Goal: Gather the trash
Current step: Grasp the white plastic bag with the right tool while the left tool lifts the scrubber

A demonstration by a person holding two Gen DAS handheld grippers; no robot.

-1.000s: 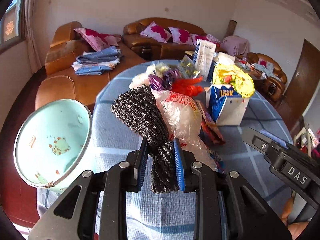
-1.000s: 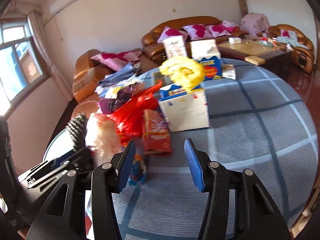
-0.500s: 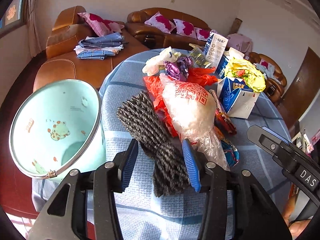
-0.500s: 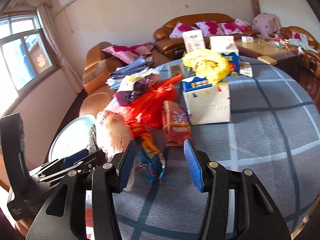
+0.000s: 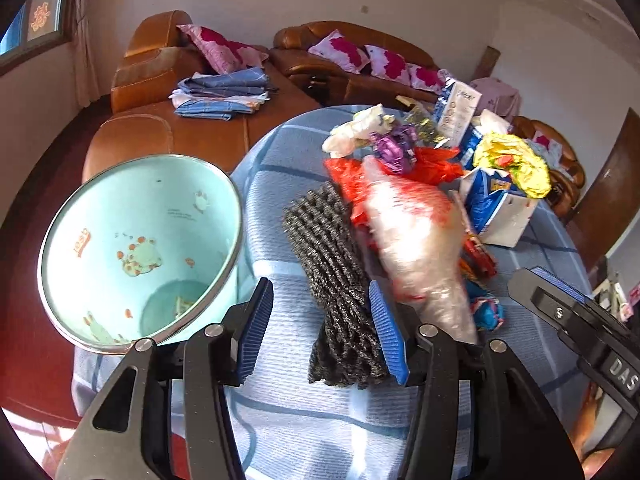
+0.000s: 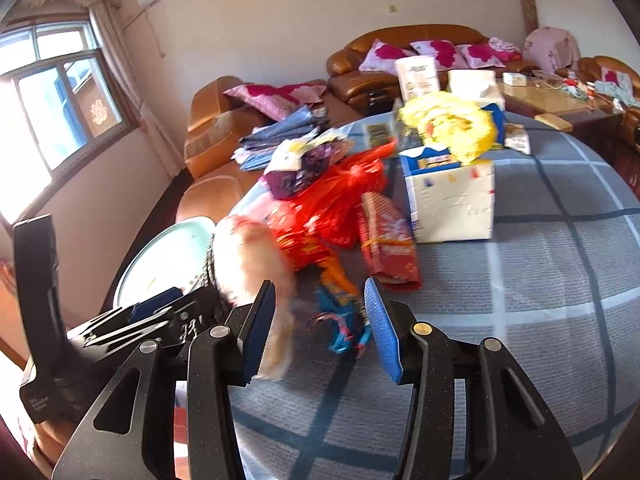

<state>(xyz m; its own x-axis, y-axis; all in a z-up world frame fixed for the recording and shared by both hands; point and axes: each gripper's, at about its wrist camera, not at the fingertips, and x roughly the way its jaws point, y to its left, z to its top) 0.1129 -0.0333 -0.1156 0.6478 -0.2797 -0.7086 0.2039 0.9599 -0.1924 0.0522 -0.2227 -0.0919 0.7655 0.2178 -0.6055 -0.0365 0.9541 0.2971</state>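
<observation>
- Your left gripper [image 5: 320, 328] is opening: a second ago it was clenched on the grey mesh pad [image 5: 332, 280], and now the left pad stands clear of it with a plain gap, while the right pad sits just beside or barely touching the mesh.
- So the mesh pad is released, lying on the blue checked tablecloth [image 5: 280, 420] between the jaws, not in the bin.
- Meaning for the task: that piece is not collected yet. The mint trash bin [image 5: 140, 240] is to the left, off the table edge, mouth tilted toward you, with a scrap or so at the bottom.
- My read: you let go to re-grip or to shove it over; either way it needs another grasp or push.
- The clear plastic bag [image 5: 416, 240] with red print lies against the right side of the mesh and is blurred.
- Your right gripper [image 6: 320, 320] is apart and empty, with nothing pressed between the pads; the blue-orange wrapper [image 6: 340, 312] lies on the cloth beyond the tips.
- The rest of the pile sits farther off: the red bag [image 6: 340, 200], the red packet [image 6: 388, 240], and the white carton [image 6: 452, 200] with the yellow wrapper [image 6: 448, 128] on top.
- Pose: both grippers pitch down toward the near table edge, left one beside the bin, right one just right of it, aimed at the pile.
</observation>
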